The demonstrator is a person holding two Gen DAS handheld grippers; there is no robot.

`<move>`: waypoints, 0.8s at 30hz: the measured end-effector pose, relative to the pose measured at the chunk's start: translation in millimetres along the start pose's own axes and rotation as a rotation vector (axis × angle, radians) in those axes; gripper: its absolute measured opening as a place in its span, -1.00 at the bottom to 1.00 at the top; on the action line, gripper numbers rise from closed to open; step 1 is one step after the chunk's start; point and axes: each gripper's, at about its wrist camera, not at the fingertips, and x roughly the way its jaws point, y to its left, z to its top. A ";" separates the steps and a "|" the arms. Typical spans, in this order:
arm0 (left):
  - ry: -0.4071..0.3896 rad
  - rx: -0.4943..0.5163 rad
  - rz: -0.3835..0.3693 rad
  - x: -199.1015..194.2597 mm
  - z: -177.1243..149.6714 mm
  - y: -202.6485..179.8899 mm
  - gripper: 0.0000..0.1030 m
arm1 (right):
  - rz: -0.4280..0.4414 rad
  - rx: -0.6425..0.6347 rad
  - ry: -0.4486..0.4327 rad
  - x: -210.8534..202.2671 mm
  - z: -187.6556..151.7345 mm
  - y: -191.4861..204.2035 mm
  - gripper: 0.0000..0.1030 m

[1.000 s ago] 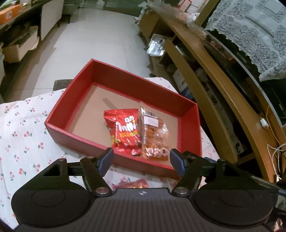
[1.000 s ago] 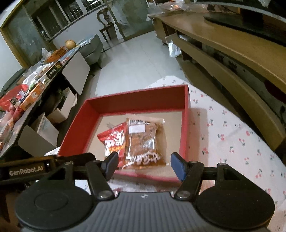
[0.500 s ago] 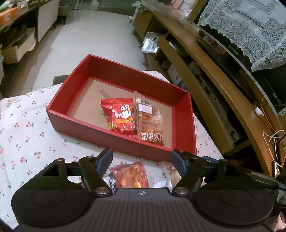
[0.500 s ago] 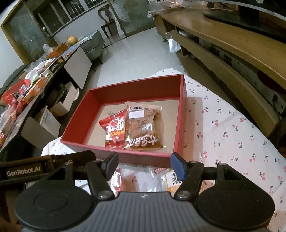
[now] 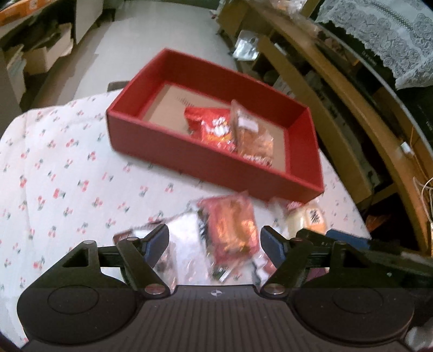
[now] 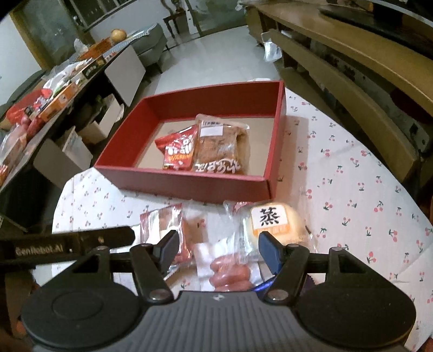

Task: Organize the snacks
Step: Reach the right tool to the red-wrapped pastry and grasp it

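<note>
both hand-held grippers hang over loose snacks, near side of the red box (image 6: 189, 186)

left hand-held gripper (image 5: 215, 242) is opening around a red packet (image 5: 230, 227); right hand-held gripper (image 6: 219, 247) stands apart, empty, over sausages (image 6: 230, 272) beside the steamed bun (image 6: 273, 222). two packets already lie boxed.

Pale glossy tiled floor (image 6: 216, 54) runs back through the room, catching soft indoor light. Along the right, a long curved light-wood shelving unit (image 6: 351, 89) with cluttered lower shelves; a white lace cloth (image 5: 392, 35) drapes over its top. On the left, a dark table piled with boxes and packets (image 6: 54, 92), open cardboard boxes (image 6: 67, 151) beneath. Farther back, a grey sofa (image 6: 151, 40), a wooden chair (image 6: 176, 19), dark windows (image 6: 48, 24).
</note>
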 end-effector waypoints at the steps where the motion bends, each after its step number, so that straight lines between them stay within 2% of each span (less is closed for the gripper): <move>1: 0.003 -0.008 0.006 -0.3 -3.4 2.1 0.55 | -0.002 -0.005 0.003 0.7 -0.6 0.6 0.46; 7: 0.000 -0.082 0.028 -8.0 -16.0 17.6 0.55 | 0.028 -0.019 0.017 6.8 2.2 7.8 0.47; 10: -0.002 -0.104 0.032 -13.0 -18.4 22.9 0.55 | 0.046 -0.045 0.025 14.7 4.6 19.5 0.61; 17: 0.010 -0.126 0.041 -19.2 -22.3 34.7 0.58 | 0.094 -0.035 0.072 46.0 15.0 37.5 0.74; 24: 0.041 -0.132 0.039 -16.9 -28.0 43.3 0.60 | 0.078 -0.102 0.132 73.5 16.0 59.9 0.77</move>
